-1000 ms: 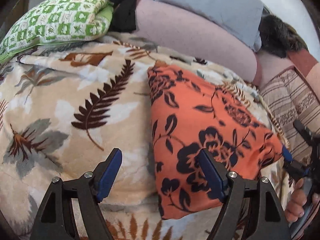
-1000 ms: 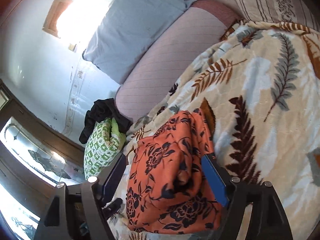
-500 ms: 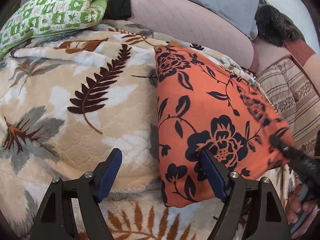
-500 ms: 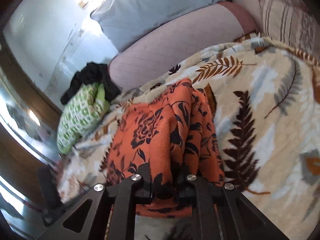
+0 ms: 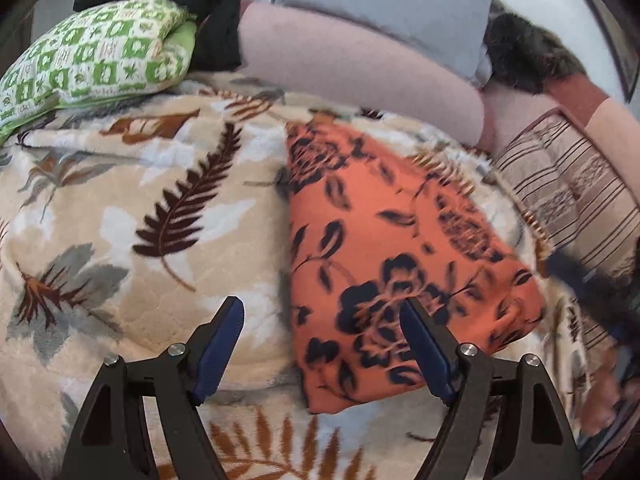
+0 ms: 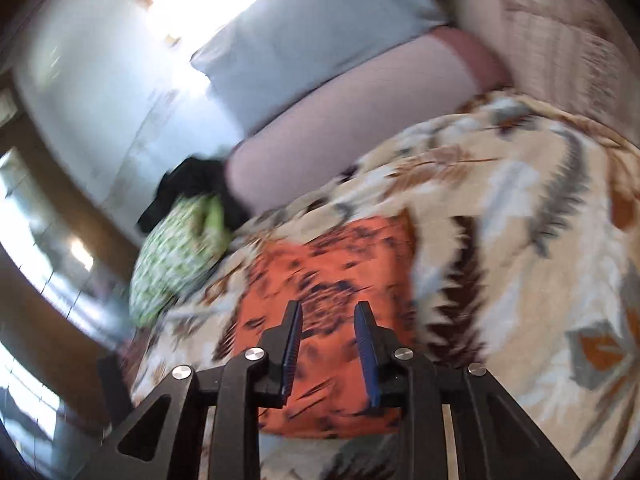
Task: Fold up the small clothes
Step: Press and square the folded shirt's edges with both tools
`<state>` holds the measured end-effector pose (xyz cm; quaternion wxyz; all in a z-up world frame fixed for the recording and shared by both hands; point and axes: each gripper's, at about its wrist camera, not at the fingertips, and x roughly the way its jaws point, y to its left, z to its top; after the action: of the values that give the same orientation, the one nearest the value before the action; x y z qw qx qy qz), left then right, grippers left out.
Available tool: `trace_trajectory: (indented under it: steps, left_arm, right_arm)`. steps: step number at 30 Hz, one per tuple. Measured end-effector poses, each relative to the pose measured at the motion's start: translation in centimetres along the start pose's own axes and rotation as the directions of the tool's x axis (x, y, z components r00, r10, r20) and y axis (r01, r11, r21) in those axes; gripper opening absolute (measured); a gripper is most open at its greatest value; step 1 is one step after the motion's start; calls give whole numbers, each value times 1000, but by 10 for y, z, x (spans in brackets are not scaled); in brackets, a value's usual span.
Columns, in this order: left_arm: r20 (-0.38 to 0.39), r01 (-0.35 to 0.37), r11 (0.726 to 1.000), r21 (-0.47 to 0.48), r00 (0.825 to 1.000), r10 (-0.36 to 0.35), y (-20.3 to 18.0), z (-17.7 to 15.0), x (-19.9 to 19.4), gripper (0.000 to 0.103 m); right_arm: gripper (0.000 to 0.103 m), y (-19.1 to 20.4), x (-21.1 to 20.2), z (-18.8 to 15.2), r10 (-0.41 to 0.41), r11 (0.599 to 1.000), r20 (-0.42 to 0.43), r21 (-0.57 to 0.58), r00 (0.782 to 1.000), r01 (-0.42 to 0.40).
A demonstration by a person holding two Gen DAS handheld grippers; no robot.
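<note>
The right wrist view is smeared by motion, so the print on the orange cloth (image 6: 332,320) reads only as dark streaks there. In it, the right gripper (image 6: 329,322) hangs over the cloth with its jaws a narrow gap apart and opening; nothing is pinched between them, and the cloth lies on the blanket below. In the left wrist view that same gripper is a dark blur at the right edge, with blurred fingers below it cut off by the frame.

The left gripper (image 5: 322,320) stands spread wide and empty. Its right finger overlaps the cloth's near corner in the picture; whether it touches cannot be told.

The orange cloth (image 5: 384,248), printed with dark flowers, lies folded flat on the leaf-patterned blanket (image 5: 132,208), right of centre. Its long axis runs from the near edge away toward the pink bolster (image 5: 360,64), narrowing to the far end.

Beyond the blanket, at far left, sits a green and white cushion (image 5: 88,60) with a black garment (image 5: 200,8) heaped against it. A grey pillow (image 5: 388,4) leans behind the bolster, beside something dark and furry (image 5: 528,56) that is hard to identify. A striped cushion (image 5: 568,184) lies at the right.
</note>
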<state>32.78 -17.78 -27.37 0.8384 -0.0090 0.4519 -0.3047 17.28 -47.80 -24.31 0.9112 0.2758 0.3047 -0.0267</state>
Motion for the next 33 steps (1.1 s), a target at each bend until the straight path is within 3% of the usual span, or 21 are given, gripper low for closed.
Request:
trace_trajectory:
  steps: [2, 4, 5, 6, 8, 12, 14, 18, 21, 22, 26, 28, 29, 31, 33]
  left_arm:
    - [3, -14, 999, 29, 1000, 14, -9, -1, 3, 82]
    - [-66, -90, 993, 69, 993, 95, -15, -9, 21, 82]
    - [-120, -121, 990, 74, 984, 129, -14, -13, 34, 82]
    - [-168, -121, 991, 49, 978, 127, -9, -19, 44, 83]
    - [-199, -66, 996, -56, 979, 53, 4, -21, 48, 83]
    - [-187, -72, 997, -15, 980, 68, 4, -14, 44, 85]
    - [-194, -67, 997, -31, 979, 60, 5, -15, 46, 85]
    - [-195, -63, 998, -8, 979, 60, 6, -16, 50, 87]
    - [-201, -43, 999, -7, 979, 41, 7, -19, 52, 88]
    - [-203, -36, 999, -8, 979, 33, 7, -19, 53, 89]
    - [-205, -46, 999, 5, 978, 46, 9, -20, 53, 90]
    - [-207, -44, 999, 10, 977, 45, 9, -21, 54, 90]
    - [-206, -42, 999, 9, 978, 43, 9, -20, 55, 90]
    - [-203, -40, 999, 5, 978, 40, 10, -21, 55, 90]
    - [-196, -45, 999, 14, 979, 47, 8, -23, 56, 90]
  right_arm:
    - [27, 11, 32, -16, -98, 992, -141, -89, 985, 86]
    - [27, -6, 69, -35, -172, 985, -318, -67, 932, 158]
    - [27, -20, 82, -43, -141, 989, -378, -17, 915, 146]
    - [26, -24, 79, -41, -112, 992, -358, 12, 927, 125]
    - [25, -27, 69, -33, -75, 993, -350, 59, 934, 102]
    - [26, -21, 49, -9, -39, 994, -213, 92, 976, 60]
    - [28, -12, 56, 8, -45, 995, -177, 78, 983, 59]
    - [28, -11, 107, 49, -151, 981, -183, 95, 971, 171]
    - [28, -29, 172, 71, -190, 954, -324, 161, 927, 252]
    - [28, -35, 190, 80, -212, 949, -335, 154, 918, 275]
    - [28, -30, 200, 111, -252, 934, -318, 167, 914, 316]
    - [27, -9, 196, 121, -200, 960, -273, 138, 941, 244]
    - [27, 7, 197, 124, -137, 979, -266, 110, 954, 171]
    - [27, 33, 205, 121, -44, 995, -294, 71, 955, 68]
    - [27, 52, 225, 110, 0, 999, -355, 39, 935, 14]
